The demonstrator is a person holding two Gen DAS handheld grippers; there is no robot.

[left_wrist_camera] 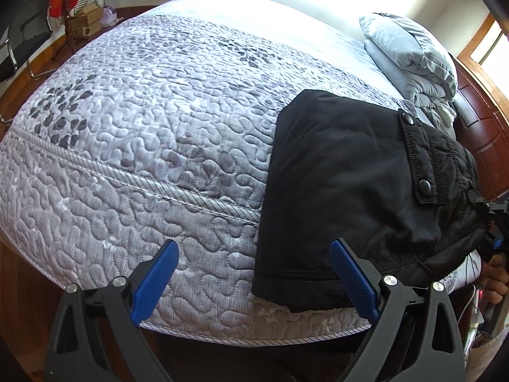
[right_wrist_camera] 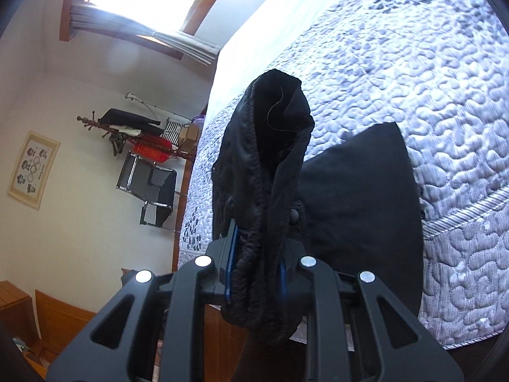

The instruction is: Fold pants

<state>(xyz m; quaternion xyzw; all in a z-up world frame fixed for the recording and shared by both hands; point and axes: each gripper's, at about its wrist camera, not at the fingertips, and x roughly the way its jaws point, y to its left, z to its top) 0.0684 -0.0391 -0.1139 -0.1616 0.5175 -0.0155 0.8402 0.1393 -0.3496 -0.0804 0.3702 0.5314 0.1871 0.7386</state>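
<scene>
Black pants (left_wrist_camera: 350,184) lie folded on the near right part of a grey quilted bed (left_wrist_camera: 143,111), with a snap-button pocket flap on their right side. My left gripper (left_wrist_camera: 254,273) is open and empty, just in front of the pants' near hem, above the bed's edge. My right gripper (right_wrist_camera: 257,254) is shut on the bunched waistband of the pants (right_wrist_camera: 264,165), holding it off the bed's side. The rest of the pants (right_wrist_camera: 366,197) lie on the quilt (right_wrist_camera: 429,79). The right gripper also shows in the left wrist view (left_wrist_camera: 491,222), at the far right.
A stack of grey folded bedding and a pillow (left_wrist_camera: 410,57) sits at the head of the bed by a dark wooden headboard (left_wrist_camera: 483,121). A chair (right_wrist_camera: 149,187), a coat rack (right_wrist_camera: 127,127) and boxes stand beside the bed's far side.
</scene>
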